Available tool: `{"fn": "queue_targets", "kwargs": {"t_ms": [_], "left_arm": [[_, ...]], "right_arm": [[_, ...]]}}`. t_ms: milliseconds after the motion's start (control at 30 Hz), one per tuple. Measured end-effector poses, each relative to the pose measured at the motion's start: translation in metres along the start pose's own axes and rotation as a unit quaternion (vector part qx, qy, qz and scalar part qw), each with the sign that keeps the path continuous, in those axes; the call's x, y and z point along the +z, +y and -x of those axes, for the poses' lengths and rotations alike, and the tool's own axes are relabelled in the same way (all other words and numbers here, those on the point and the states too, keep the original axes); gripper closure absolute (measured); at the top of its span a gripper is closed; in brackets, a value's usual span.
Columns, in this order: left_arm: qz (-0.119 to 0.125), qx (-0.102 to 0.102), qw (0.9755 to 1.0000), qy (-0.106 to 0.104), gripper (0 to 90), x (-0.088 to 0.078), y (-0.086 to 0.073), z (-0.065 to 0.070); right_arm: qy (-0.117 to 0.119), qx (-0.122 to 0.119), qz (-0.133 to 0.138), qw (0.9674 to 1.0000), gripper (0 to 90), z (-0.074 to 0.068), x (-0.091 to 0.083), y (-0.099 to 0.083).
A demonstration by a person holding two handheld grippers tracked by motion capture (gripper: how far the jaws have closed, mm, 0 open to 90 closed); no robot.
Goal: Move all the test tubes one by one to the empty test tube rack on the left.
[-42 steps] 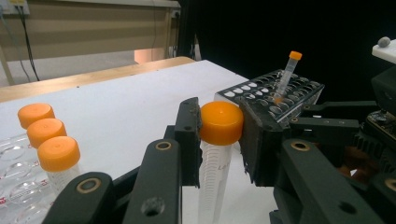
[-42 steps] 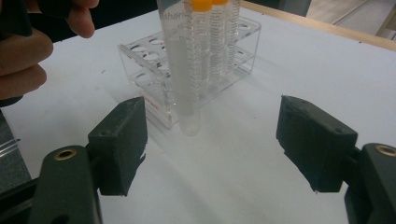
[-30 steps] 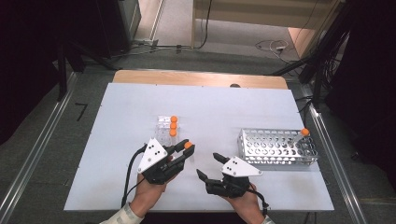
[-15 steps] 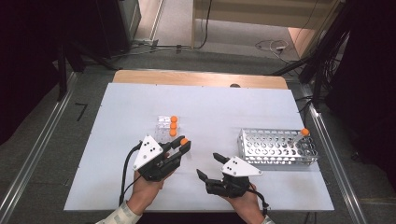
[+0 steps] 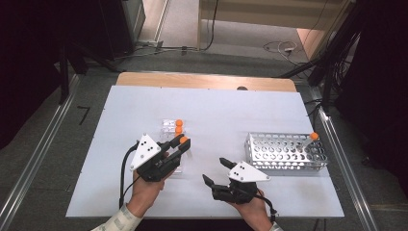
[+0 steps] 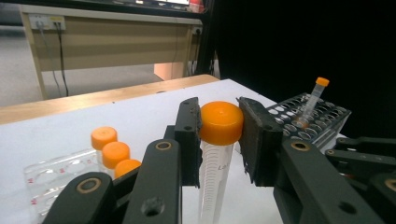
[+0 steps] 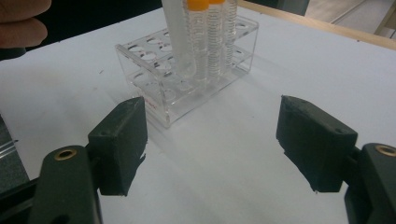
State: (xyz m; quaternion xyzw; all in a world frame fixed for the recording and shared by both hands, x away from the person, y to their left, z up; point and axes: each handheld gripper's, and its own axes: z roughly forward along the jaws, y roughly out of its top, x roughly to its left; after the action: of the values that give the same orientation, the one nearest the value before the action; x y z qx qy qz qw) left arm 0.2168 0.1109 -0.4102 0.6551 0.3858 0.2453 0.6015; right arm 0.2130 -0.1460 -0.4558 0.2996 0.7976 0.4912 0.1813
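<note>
Left gripper [image 5: 182, 141] is clamping an orange-capped tube [image 5: 183, 140] just above the clear rack [image 5: 169, 126] in the high view, probably lifting it out for carrying to the metal rack [image 5: 286, 151] well to the right of the clear rack. Right gripper [image 5: 216, 171], resting near the clear rack on the white table [image 5: 216, 110], is standing open and empty, likely waiting.

Seen from the left gripper view, the jaws are pinching the tube's cap [image 6: 221, 122], keeping the tube upright; three capped tubes [image 6: 115, 153] are remaining in the clear rack.

From the right gripper view, spread jaws are facing the clear rack [image 7: 154, 84], holding nothing.
</note>
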Motion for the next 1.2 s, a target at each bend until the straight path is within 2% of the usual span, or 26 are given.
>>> {"fn": "queue_targets", "kwargs": {"t_ms": [367, 667, 867, 1200], "left_arm": [[0.006, -0.009, 0.9996, 0.024, 69.7, -0.001, 0.002, -0.013], [0.005, -0.004, 0.9991, 0.042, 69.7, -0.003, 0.002, -0.02], [0.0, -0.001, 0.9985, 0.054, 69.7, -0.003, 0.001, -0.024], [-0.019, 0.006, 0.9979, 0.061, 69.6, 0.002, -0.004, -0.027]], "right_arm": [[-0.001, -0.001, 0.0, 1.0, 23.5, 0.0, 0.0, 0.0], [0.0, 0.0, 0.0, 1.0, 23.5, 0.001, 0.0, 0.0], [0.0, 0.0, 0.0, 1.0, 23.5, 0.001, -0.001, -0.001], [0.0, 0.0, -0.001, 1.0, 23.5, 0.001, -0.001, -0.001]]}}
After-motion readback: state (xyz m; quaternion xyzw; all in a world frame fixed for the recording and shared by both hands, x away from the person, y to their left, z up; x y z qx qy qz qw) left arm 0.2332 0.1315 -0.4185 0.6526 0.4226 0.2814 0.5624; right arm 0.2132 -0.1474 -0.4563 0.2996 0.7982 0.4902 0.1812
